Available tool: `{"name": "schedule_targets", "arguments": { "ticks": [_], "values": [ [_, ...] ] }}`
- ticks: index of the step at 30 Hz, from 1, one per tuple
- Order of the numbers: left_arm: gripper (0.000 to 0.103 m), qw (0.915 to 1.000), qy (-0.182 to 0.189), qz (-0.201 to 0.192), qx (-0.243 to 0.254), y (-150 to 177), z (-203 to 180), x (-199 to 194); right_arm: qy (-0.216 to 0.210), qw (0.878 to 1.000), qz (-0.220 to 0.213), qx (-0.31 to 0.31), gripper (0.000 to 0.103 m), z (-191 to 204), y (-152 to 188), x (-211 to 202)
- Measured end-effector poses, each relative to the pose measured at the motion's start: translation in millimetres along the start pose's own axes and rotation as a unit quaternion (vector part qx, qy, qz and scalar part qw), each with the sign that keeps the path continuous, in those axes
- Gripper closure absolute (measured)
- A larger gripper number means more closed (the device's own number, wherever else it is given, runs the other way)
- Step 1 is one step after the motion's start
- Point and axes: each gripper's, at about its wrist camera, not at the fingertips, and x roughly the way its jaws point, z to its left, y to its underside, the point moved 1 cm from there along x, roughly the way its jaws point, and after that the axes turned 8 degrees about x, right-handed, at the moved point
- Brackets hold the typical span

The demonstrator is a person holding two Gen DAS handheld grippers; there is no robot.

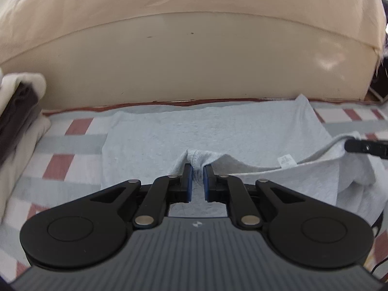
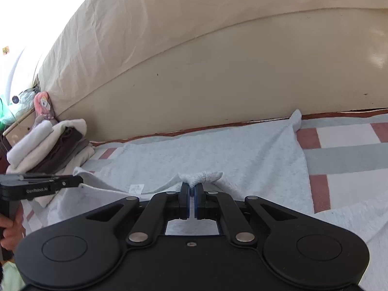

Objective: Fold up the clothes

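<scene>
- While my left gripper (image 1: 196, 181) pinches the light grey garment's (image 1: 218, 131) near hem, my right gripper (image 2: 191, 191) clamps its other corner.
- Garment lies on the checked blanket (image 2: 346, 145), far edge against the beige mattress (image 1: 194, 68).
- Folded stack (image 2: 48, 143) sits left; open blanket right.

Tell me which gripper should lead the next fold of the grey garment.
Neither alone, probably. The left gripper and the right gripper each pinch the near edge of the grey garment, which sags between them. If one must lead, left: it looks squarely across the garment.
</scene>
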Motion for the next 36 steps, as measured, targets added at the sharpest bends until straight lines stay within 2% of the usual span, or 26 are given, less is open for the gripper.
{"name": "schedule_targets", "arguments": {
  "ticks": [4,9,11,14,17,19,22,25,27,28,29,31,32,33,35,36],
  "values": [
    [0.094,0.9996,-0.004,0.004,0.026,9,-3,6,0.002,1.000,0.011,0.003,0.099,-4,-1,15],
    [0.095,0.9980,-0.024,-0.001,0.059,-15,8,16,-0.014,1.000,0.006,-0.011,0.099,8,-34,39],
    [0.095,0.9973,-0.032,-0.002,0.067,-36,18,24,-0.040,0.999,0.011,0.020,0.099,10,-61,44],
    [0.097,0.9967,-0.052,-0.001,0.062,-64,35,47,-0.052,0.993,-0.007,0.106,0.091,0,-99,45],
    [0.097,0.9970,-0.060,0.028,0.040,-74,46,84,-0.031,0.991,-0.028,0.126,0.090,-21,-113,37],
    [0.097,0.9953,-0.057,0.059,0.051,-64,44,113,0.007,0.992,-0.031,0.120,0.088,-40,-106,25],
    [0.094,0.9931,-0.043,0.095,0.056,-39,46,138,0.071,0.992,0.006,0.104,0.085,-68,-86,12],
    [0.091,0.9963,-0.019,0.082,0.020,-22,63,128,0.129,0.988,0.037,0.075,0.085,-88,-70,-1],
    [0.074,0.9976,-0.001,0.068,-0.013,-19,82,110,0.159,0.985,0.046,0.039,0.085,-93,-67,-8],
    [0.065,0.9979,0.005,0.060,-0.024,-19,92,101,0.156,0.986,0.045,0.027,0.085,-94,-69,-12],
    [0.064,0.9982,0.012,0.052,-0.027,-19,98,92,0.157,0.987,0.034,0.015,0.084,-94,-72,-15],
    [0.064,0.9987,0.009,0.051,-0.001,-13,110,76,0.159,0.987,0.020,-0.020,0.079,-90,-74,-17],
    [0.064,0.9983,-0.004,0.056,0.016,-9,115,70,0.160,0.986,0.017,-0.043,0.073,-87,-73,-15],
    [0.064,0.9974,-0.018,0.062,0.032,-6,120,66,0.158,0.984,0.027,-0.077,0.071,-83,-72,-8],
    [0.064,0.9965,-0.038,0.069,0.028,5,133,58,0.150,0.975,0.047,-0.154,0.070,-68,-63,8],
    [0.064,0.9963,-0.036,0.077,0.016,11,141,56,0.147,0.972,0.053,-0.175,0.069,-64,-61,14]
  ]
}}
